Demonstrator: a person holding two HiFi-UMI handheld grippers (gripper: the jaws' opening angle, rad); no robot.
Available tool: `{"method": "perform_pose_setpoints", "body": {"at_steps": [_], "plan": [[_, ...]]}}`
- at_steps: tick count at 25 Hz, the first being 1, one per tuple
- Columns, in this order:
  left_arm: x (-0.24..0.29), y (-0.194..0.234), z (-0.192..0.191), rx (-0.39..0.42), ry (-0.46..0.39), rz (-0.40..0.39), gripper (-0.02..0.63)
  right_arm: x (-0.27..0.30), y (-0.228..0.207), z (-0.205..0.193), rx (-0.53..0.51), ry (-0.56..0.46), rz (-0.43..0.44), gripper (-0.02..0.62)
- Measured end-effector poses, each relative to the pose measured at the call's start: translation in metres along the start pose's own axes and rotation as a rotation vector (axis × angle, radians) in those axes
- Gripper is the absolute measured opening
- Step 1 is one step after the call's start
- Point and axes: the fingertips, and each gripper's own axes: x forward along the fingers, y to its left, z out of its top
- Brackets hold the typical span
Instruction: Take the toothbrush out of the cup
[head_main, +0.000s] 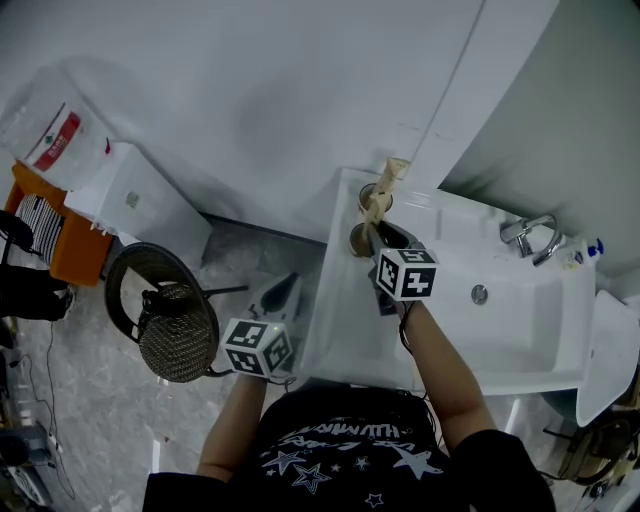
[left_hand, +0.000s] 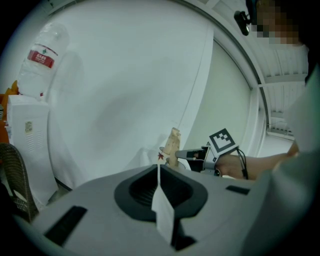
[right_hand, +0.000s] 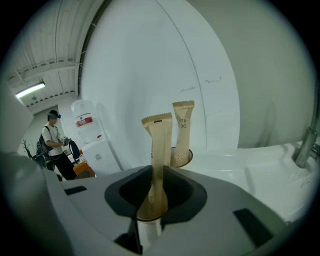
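Observation:
Two cups stand on the sink's left rim, each with a paper-wrapped toothbrush upright in it. The near cup (head_main: 361, 239) holds the toothbrush (right_hand: 160, 150) that rises between the jaws of my right gripper (right_hand: 155, 187), which close on its wrapper just above the cup rim (right_hand: 145, 218). Behind it stands the second cup (right_hand: 182, 159) with its own toothbrush (right_hand: 183, 127). From above, the right gripper (head_main: 369, 236) reaches across the basin corner. My left gripper (head_main: 282, 289) hangs left of the sink, shut and empty; its own view shows the jaws (left_hand: 159, 172) meeting in one thin line, aimed at the cups.
The white sink (head_main: 500, 330) has a chrome faucet (head_main: 530, 236) at its far right. On the floor to the left are a woven basket (head_main: 178, 333), a white water dispenser (head_main: 135, 205) with its bottle (head_main: 50, 130), and an orange crate (head_main: 72, 245). A person (right_hand: 52, 142) stands far off.

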Motion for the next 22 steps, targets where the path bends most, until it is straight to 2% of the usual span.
{"method": "perform_pose_setpoints", "body": {"at_steps": [10, 22], "plan": [[0.002, -0.001, -0.001, -0.004, 0.002, -0.002, 0.028, -0.004, 0.0, 0.003, -0.006, -0.017, 0.005, 0.038], [-0.008, -0.009, 0.004, 0.017, -0.02, 0.011, 0.028, -0.033, 0.011, 0.042, 0.016, -0.149, 0.043, 0.034]]}}
